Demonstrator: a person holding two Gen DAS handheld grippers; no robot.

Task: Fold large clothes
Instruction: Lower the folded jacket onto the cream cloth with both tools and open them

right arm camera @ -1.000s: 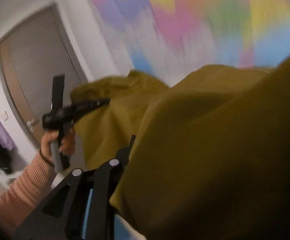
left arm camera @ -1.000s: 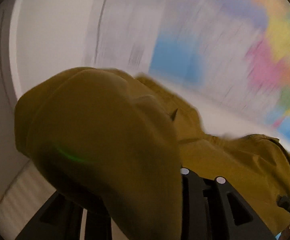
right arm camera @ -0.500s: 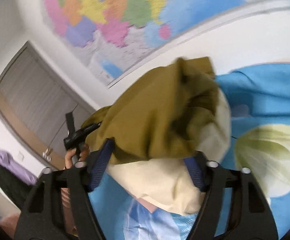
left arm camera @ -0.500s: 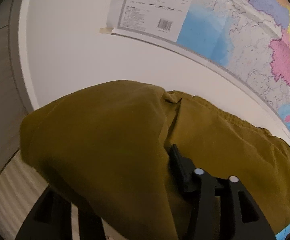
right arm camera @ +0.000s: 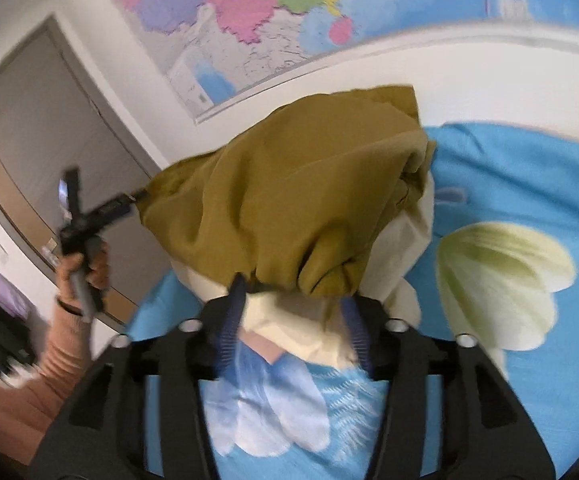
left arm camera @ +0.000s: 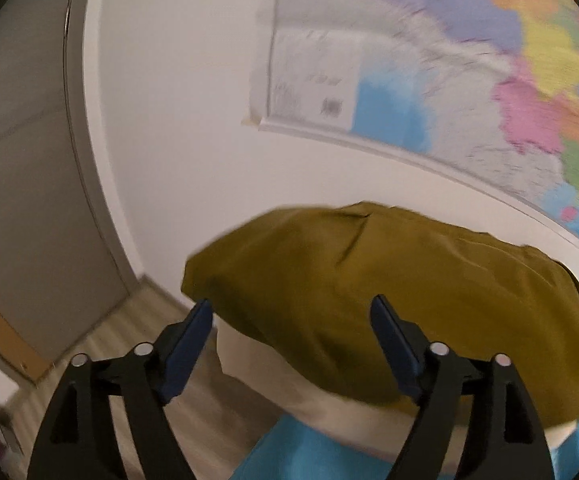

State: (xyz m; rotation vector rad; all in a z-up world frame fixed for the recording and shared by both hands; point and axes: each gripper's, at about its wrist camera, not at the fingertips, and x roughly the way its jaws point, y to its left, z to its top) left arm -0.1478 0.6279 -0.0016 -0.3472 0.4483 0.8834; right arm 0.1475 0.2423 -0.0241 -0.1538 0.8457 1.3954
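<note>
Both jaws are opening — the left hand-held gripper (left arm camera: pixel 291 320) released, the right hand-held gripper (right arm camera: pixel 293 300) loosening around the mustard garment (right arm camera: pixel 301 200) lying on the bed (right arm camera: pixel 529 392).

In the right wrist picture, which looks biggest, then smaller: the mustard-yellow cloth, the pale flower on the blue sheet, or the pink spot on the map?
1. mustard-yellow cloth
2. pale flower
3. pink spot

This is size in the picture only; the map hangs farther away.
</note>
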